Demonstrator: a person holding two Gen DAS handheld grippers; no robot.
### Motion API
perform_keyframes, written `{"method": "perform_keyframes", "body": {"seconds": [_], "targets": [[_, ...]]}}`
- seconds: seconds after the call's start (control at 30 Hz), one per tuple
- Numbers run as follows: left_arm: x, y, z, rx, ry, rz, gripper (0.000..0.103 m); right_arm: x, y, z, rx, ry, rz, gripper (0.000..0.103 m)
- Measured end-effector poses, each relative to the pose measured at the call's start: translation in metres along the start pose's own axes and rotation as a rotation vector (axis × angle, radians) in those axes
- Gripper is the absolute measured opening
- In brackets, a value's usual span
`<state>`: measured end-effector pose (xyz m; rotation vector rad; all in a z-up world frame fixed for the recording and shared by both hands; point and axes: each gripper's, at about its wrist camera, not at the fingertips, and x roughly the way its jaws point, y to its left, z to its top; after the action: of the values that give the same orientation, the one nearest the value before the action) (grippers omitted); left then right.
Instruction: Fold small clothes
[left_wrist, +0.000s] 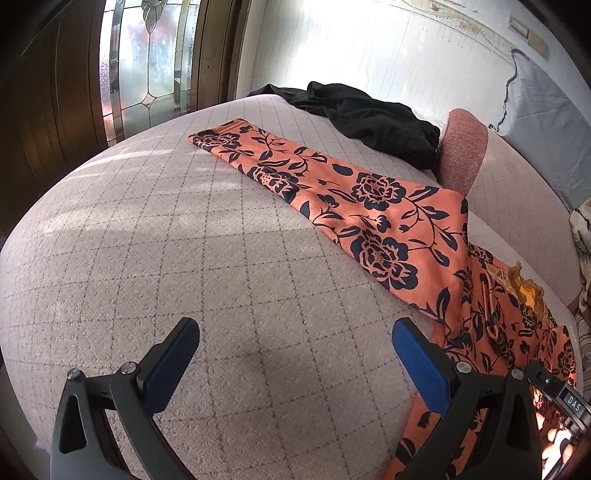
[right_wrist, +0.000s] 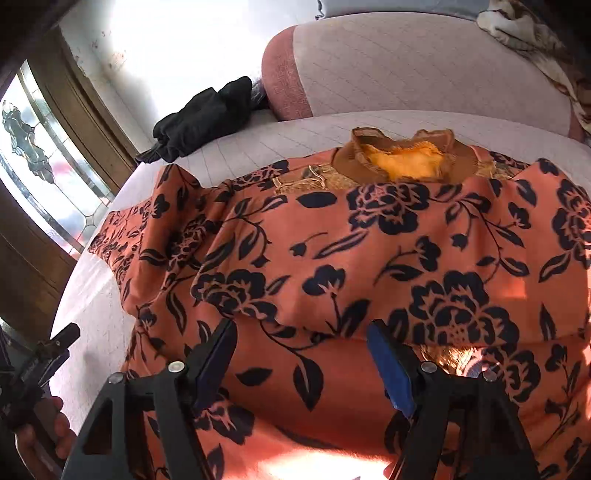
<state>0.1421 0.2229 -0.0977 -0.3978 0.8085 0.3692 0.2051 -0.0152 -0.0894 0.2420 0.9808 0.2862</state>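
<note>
Left wrist view: left gripper (left_wrist: 295, 345) wide open, nothing between the blue pads, hovering over bare quilted mattress (left_wrist: 155, 258). Its right finger sits just beside the edge of the orange floral garment (left_wrist: 373, 221), not clearly touching it. One sleeve of the garment lies flat and stretched out across the mattress toward the stained-glass door (left_wrist: 147, 62). Body of the garment bunches toward the lower right of this view. Black garment (left_wrist: 369, 114) in a heap at the far edge of the mattress, apart from the floral one. Pinkish cushion (left_wrist: 461, 151) just beside the black heap. Grey pillow (left_wrist: 543, 122) against the wall further right.

Right wrist view: right gripper (right_wrist: 301, 343) also open, fingers spread, nothing pinched. It sits low over the body of the orange floral garment (right_wrist: 369, 258), which fills most of the frame; cannot tell if the tips touch the fabric. Gold-brown neckline (right_wrist: 402, 158) at the far side with yellow lining showing. A fold ridge runs across the fabric just ahead of the fingertips. Sleeve trails off to the left. Black garment (right_wrist: 203, 118) beyond it near the door. Left gripper (right_wrist: 55, 343) visible at the lower left edge, held in the person's hand (right_wrist: 40, 432), off the fabric.
</note>
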Motion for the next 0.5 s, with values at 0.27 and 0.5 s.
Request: {"method": "perform_keyframes", "body": {"seconds": [0.27,0.5], "targets": [[-0.007,-0.014,-0.005,0.062,-0.033,0.007,0.103,-0.107,-0.074,0.031,0.128,-0.219,-0.060,0.078],[-0.052,-0.064,0.005,0.172,-0.004,-0.291,0.103,-0.159,-0.151,-0.012,0.348,-0.293,-0.034,0.083]]}}
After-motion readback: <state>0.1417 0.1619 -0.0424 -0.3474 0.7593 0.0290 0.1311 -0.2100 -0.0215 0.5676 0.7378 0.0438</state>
